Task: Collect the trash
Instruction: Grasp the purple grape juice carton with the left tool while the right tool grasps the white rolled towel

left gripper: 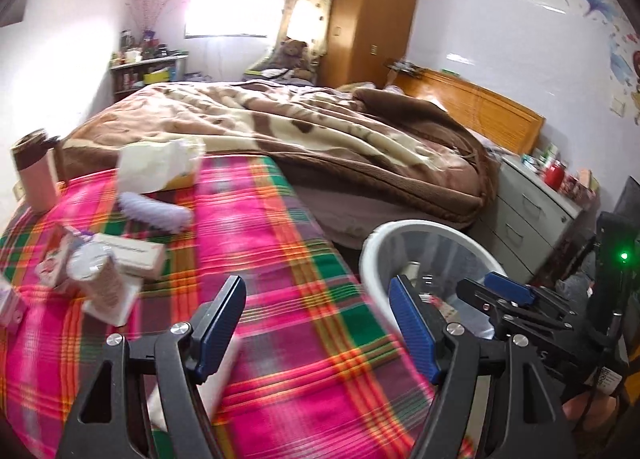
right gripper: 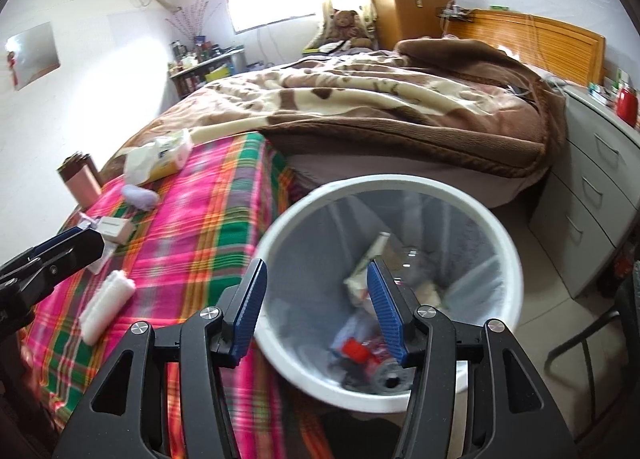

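Two wrist views of a trash-collecting task at a table covered by a plaid cloth (left gripper: 288,267), with a white bin (right gripper: 504,255) standing on the floor just beside the table's near corner and a bed (left gripper: 320,131) behind. The right gripper (right gripper: 316,307) hangs over the bin mouth with its jaws spread and nothing between them; the bin already holds wrappers and a red item. The left gripper (left gripper: 316,323) is likewise spread and empty, poised over the cloth near the table edge. Candidate trash lies on the cloth: a crumpled white wad (right gripper: 106,305) close to the near edge, a lilac ridged object (left gripper: 154,211), a small carton (left gripper: 130,253) among other boxes and a round-lidded container at the left, and a tissue pack (left gripper: 160,169) near the bed. A pink tumbler (left gripper: 36,173) stands upright at the far left corner and is probably not trash.

Judged step: reach for the next piece. The white wad looks nearest and soft, so a low approach with jaws wide, closing across its short width, should hold it; pressing into the cloth risks pinching fabric and dragging the boxes.

Open room: the middle of the cloth is bare, giving a free path from the clutter to the bin. The bin rim sits close to the table edge, so carried items should clear both before release
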Demonstrator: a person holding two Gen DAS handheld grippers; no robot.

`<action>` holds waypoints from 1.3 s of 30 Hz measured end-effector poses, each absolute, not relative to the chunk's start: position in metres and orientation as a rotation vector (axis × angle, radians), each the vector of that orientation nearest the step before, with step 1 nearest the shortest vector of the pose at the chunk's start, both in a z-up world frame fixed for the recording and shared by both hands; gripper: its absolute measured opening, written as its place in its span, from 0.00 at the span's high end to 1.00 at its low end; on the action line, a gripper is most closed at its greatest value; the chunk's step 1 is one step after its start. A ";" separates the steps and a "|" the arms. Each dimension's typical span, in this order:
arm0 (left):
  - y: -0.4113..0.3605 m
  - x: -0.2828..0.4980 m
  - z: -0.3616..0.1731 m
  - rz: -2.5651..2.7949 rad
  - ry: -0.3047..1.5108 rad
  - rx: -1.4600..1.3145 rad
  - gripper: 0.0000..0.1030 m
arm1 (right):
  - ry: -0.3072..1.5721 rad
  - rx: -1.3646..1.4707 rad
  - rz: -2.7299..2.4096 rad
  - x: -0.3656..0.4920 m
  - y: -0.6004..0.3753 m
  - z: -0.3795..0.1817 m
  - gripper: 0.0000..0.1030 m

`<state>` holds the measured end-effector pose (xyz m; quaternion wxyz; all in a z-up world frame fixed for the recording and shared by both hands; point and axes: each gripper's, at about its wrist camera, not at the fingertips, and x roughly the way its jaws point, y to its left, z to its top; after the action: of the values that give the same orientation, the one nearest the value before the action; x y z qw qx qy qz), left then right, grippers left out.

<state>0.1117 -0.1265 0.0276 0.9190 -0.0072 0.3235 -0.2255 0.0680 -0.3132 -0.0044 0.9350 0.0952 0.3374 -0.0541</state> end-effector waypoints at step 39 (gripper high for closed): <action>0.113 0.141 -0.015 0.029 0.696 -0.168 0.24 | 0.924 0.194 0.239 0.134 -0.148 -0.052 0.44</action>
<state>0.1409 0.1133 -0.0152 0.9365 -0.0823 0.3407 0.0141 0.1338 -0.1476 -0.0517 0.8838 0.0930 0.4439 0.1150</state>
